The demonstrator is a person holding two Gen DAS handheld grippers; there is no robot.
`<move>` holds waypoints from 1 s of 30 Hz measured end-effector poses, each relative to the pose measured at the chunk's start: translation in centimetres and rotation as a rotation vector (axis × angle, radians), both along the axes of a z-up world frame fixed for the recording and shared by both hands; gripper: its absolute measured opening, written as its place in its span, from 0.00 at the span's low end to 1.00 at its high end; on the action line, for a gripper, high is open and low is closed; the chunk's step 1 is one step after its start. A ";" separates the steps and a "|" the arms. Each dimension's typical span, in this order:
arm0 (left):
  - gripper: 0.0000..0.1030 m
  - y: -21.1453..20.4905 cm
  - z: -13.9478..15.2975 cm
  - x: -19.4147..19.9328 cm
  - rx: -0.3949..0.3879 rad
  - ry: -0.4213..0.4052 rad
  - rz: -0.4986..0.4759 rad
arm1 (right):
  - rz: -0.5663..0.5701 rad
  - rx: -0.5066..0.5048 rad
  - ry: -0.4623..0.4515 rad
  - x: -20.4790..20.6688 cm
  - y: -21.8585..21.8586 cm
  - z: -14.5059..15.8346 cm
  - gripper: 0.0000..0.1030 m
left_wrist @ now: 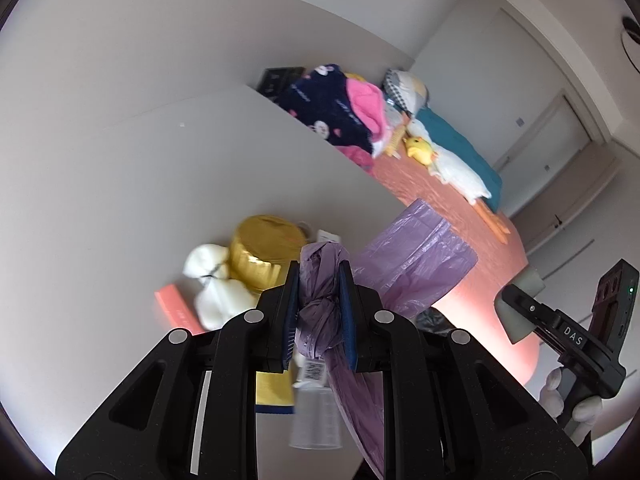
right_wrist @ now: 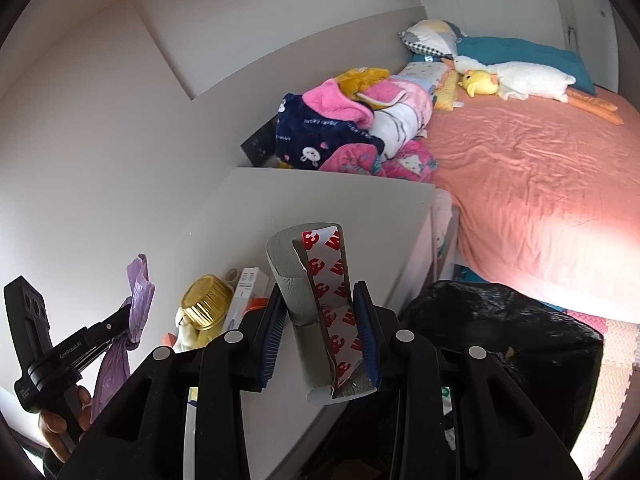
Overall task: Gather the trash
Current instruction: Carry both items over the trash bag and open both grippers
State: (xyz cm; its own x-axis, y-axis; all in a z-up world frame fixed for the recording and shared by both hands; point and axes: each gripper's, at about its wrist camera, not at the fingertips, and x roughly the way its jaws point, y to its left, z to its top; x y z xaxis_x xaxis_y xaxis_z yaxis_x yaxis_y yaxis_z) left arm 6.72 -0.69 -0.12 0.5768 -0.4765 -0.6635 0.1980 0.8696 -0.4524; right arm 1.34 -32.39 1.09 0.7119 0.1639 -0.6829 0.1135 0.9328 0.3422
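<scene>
Both claws clenched: left gripper on purple bag, right gripper on foam strip; black trash bag just beside.

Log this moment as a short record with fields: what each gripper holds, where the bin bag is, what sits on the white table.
left gripper: shut on purple plastic bag, clamped at its knotted part
right gripper: shut on grey foam strip with red-printed adhesive backing
black bin bag: open, below and to the right of the right gripper, beside the bed
white table: holds gold foil cup, white box, white tied bag
bed items: clothes pile, plush toys
</scene>
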 end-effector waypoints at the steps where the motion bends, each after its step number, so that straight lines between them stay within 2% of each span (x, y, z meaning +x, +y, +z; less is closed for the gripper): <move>1: 0.18 -0.7 0.1 0.0 0.000 -0.002 -0.017 | -0.006 -0.001 -0.003 -0.3 -0.3 0.1 0.35; 20: 0.18 -11.2 0.9 -1.1 -0.022 -0.008 -0.263 | -0.141 0.009 -0.043 -5.9 -6.7 1.5 0.35; 26: 0.18 -13.9 0.6 -1.5 -0.026 0.008 -0.341 | -0.190 0.020 -0.050 -7.6 -8.6 1.6 0.35; 28: 0.18 -15.0 0.4 -1.7 -0.038 0.023 -0.393 | -0.207 0.025 -0.057 -8.2 -9.2 1.7 0.35; 29: 0.19 -15.7 0.2 -1.8 -0.043 0.033 -0.432 | -0.219 0.030 -0.066 -8.6 -9.6 1.9 0.35; 30: 0.37 -16.5 -0.1 -1.9 -0.039 0.051 -0.467 | -0.232 0.035 -0.076 -8.9 -10.0 2.1 0.38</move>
State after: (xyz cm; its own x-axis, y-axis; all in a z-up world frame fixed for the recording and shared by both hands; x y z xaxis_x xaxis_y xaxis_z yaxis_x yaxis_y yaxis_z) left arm 4.79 -17.16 -0.19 0.2622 -0.7020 -0.6621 0.5404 0.6753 -0.5020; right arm -7.52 -42.37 3.17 0.7826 0.0124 -0.6224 0.2960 0.8722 0.3894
